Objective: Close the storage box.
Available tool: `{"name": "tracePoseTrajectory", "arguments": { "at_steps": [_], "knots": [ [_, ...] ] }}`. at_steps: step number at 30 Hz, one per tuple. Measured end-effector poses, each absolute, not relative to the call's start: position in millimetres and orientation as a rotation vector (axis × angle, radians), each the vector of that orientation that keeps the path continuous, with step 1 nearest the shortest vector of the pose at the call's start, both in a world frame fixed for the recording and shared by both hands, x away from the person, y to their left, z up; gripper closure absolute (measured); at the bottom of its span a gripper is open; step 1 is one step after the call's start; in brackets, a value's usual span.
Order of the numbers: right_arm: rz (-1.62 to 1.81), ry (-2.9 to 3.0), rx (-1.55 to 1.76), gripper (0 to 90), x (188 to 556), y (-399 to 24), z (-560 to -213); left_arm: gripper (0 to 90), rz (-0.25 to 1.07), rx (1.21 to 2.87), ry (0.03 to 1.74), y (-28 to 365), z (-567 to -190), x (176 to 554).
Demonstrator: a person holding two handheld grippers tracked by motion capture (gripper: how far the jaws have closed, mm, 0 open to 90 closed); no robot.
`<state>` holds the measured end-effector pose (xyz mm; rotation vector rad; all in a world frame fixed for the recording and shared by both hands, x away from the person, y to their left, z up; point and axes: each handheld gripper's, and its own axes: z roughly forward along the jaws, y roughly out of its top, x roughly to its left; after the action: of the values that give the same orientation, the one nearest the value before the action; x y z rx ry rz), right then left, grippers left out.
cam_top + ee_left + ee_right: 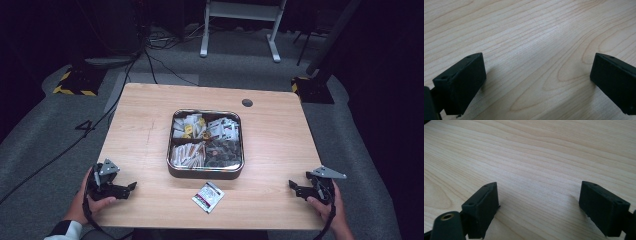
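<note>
Packet lies loose btwn both grippers, tin just beyond

Packet (pixel 208 197), small, white w/ dark red print, lies flat on the table (pixel 140 125) near the front edge. It sits btwn the two tools, well apart from each, a bit nearer the right one's side of centre. Nothing touches it.

Left gripper (pixel 131 187) rests at the front left corner of the tabletop, held by the person's left hand (pixel 95 202), jaws pointing right toward the packet. Its own view: left gripper (pixel 537 75) jaws spread wide, bare wood grain btwn them, nothing pinched. Grey plate on top shows in the high view.

Right gripper (pixel 292 186) rests at the front right, held by the right hand (pixel 327 207), jaws pointing left toward the packet. Its own view: right gripper (pixel 539 195) jaws also spread wide, only bare wood btwn them, nothing held.

Past the packet, away from both tools: square metal tin (pixel 205 173) w/ rounded corners, its front wall near the packet but not touching. Four compartments inside, all filled w/ packets and sachets; front-right one holds darker contents, can't tell what exactly.

Farther still: small dark round hole (pixel 247 103) in the tabletop near the back edge, right of the tin. Beyond the table, grey floor w/ cables (pixel 150 50) and a white frame (pixel 240 25).
</note>
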<state>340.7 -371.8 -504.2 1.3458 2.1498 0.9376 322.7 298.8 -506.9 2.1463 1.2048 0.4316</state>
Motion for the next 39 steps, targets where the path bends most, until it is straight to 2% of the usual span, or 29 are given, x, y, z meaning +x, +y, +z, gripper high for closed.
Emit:
{"name": "tracePoseTrajectory", "arguments": {
  "at_steps": [39],
  "knots": [
    [0.929,2.142,1.356,14.6,344.0,-369.4,-504.4,0.5,0.432,2.145,1.21,299.0,-506.8,324.5]
  ]
}}
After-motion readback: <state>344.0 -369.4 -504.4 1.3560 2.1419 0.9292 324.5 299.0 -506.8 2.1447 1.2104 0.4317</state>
